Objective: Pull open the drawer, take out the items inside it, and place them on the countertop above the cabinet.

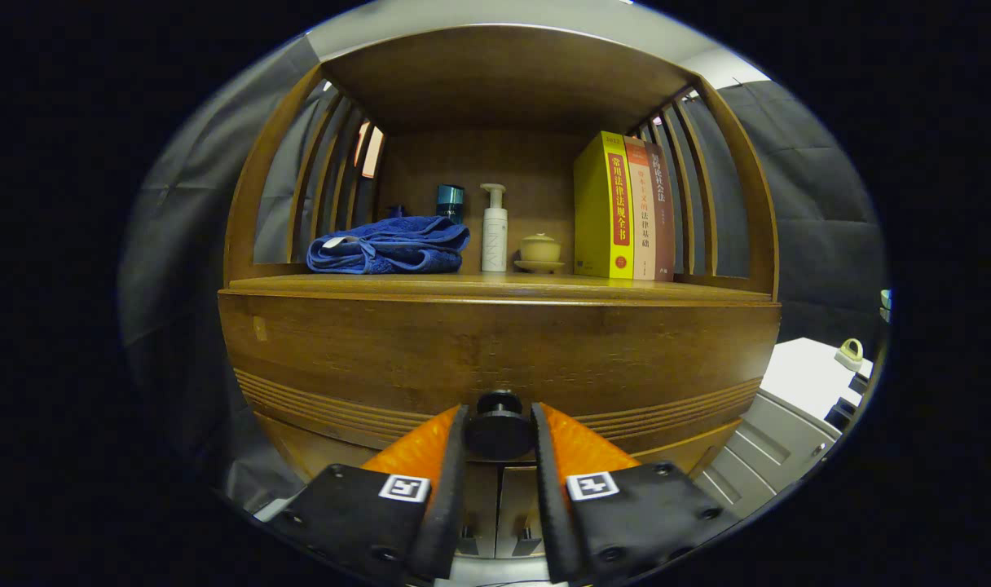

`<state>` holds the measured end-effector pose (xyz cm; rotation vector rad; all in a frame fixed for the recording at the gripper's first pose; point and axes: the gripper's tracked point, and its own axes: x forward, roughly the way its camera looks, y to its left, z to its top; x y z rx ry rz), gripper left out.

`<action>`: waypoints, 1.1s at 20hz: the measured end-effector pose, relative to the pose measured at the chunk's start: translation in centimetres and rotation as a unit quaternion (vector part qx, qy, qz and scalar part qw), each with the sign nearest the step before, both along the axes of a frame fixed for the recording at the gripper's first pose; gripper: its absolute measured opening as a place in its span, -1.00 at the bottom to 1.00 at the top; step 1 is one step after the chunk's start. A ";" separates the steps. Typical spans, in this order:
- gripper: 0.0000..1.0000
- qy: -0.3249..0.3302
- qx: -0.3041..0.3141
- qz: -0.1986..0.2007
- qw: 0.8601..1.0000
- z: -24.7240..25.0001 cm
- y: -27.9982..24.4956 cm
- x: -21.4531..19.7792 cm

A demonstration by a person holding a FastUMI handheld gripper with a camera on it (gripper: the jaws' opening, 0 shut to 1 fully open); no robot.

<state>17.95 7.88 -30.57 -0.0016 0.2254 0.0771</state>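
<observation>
The black drawer knob point(498, 425) is clamped between both fingers of the gripper point(499, 436), which is nearly closed around it. The drawer point(495, 350) is seen shut, directly below the countertop point(495, 285).

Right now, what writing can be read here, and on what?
"常用法律法规全书": spine of the yellow book.
Two books beside it: spine lettering too blurred to read.
Pump bottle and towel tag: print too small to read.
Gripper, shut on the drawer knob: no words.
</observation>
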 end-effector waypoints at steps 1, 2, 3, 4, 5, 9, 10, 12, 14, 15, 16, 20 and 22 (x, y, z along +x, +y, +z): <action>-0.09 0.001 0.004 0.000 1.000 0.0 0.2 0.2; -0.14 -0.002 0.003 -0.003 1.000 0.1 -0.1 0.4; -0.25 -0.005 0.002 -0.007 1.000 0.1 -0.3 0.5; -0.33 -0.004 0.002 -0.011 1.000 0.1 -0.6 0.3; -0.33 -0.003 0.004 -0.009 1.000 -0.1 -0.7 -0.2; -0.45 -0.009 0.017 -0.007 1.000 0.4 -0.6 -1.4; -0.45 -0.015 0.010 -0.005 1.000 0.7 -0.6 -1.6; -0.45 -0.015 0.018 -0.006 1.000 0.9 -0.6 -2.7; -0.45 -0.017 0.029 -0.009 0.999 1.2 -0.7 -3.9; -0.46 -0.023 0.028 -0.012 0.999 1.4 -0.8 -4.3; -0.46 -0.025 0.025 -0.011 0.999 1.7 -0.9 -5.1; -0.46 -0.028 0.037 -0.012 0.999 2.2 -1.0 -8.2; -0.46 -0.021 0.031 -0.008 0.999 1.7 -1.1 -9.6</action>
